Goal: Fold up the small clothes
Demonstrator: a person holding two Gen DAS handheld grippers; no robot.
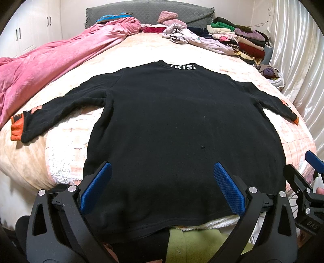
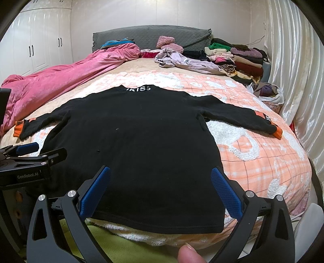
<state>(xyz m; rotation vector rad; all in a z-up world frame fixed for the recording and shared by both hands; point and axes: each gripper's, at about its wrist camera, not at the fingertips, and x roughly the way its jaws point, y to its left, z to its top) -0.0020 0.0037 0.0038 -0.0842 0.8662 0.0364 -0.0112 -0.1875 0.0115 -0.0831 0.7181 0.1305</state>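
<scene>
Black sweatshirt [image 1: 182,125]: lying flat on the bed [image 2: 263,161], hem at the near edge, collar pointing toward the headboard [image 1: 149,12], sleeves reaching toward both side edges. Left gripper [image 1: 162,186] and right gripper [image 2: 160,188]: both gaping wide, holding nothing, hovering over the hem.

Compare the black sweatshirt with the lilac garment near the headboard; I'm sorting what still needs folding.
The black sweatshirt lies flat with both sleeves spread; the lilac garment is crumpled in a heap. The sweatshirt sits at the near edge of the bed, the lilac garment far back beside stacked clothes. Neither is folded.

pink duvet [image 1: 50,60], grey headboard [image 2: 149,34], white wardrobe [image 2: 40,50]
</scene>
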